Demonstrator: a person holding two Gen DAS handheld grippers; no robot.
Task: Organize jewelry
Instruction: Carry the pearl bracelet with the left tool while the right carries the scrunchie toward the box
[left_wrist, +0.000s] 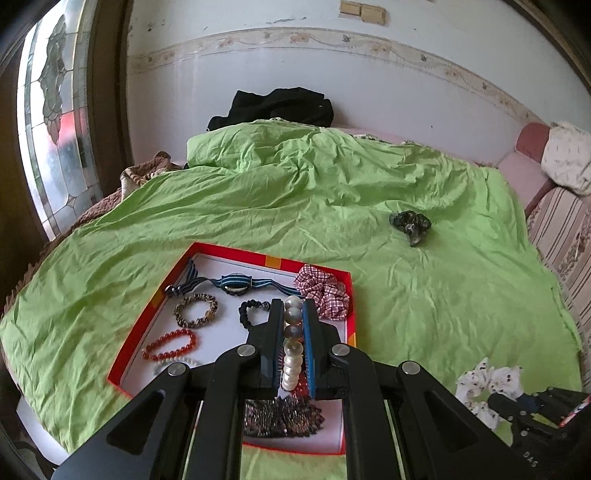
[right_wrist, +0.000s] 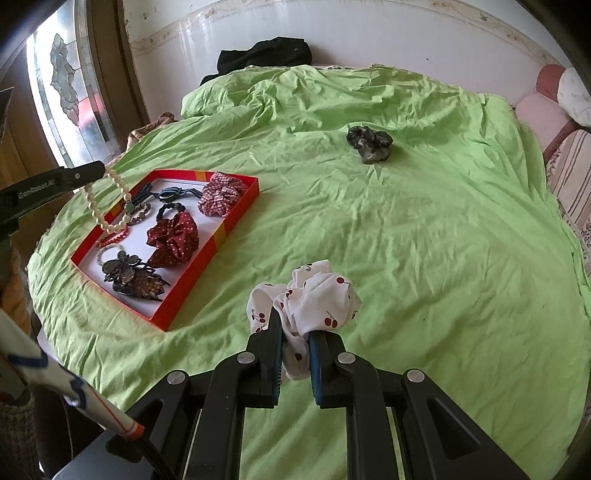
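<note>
A red-rimmed tray (left_wrist: 155, 299) (right_wrist: 236, 218) lies on the green sheet and holds a watch (left_wrist: 234, 284), bead bracelets, a red checked scrunchie (left_wrist: 323, 291), a dark red dotted scrunchie (right_wrist: 173, 240) and hair clips (right_wrist: 133, 278). My left gripper (left_wrist: 293, 306) is shut on a pearl necklace (left_wrist: 291, 354), which hangs above the tray's left side in the right wrist view (right_wrist: 107, 206). My right gripper (right_wrist: 295, 321) is shut on a white cherry-print scrunchie (right_wrist: 314, 291), right of the tray. A dark green scrunchie (left_wrist: 410, 223) (right_wrist: 369, 144) lies farther back on the sheet.
The wrinkled green sheet (right_wrist: 443, 240) covers the bed. A black garment (left_wrist: 273, 107) lies at the far edge by the wall. A window (left_wrist: 55, 122) is on the left. A pink striped sofa with a cushion (left_wrist: 565, 158) stands at the right.
</note>
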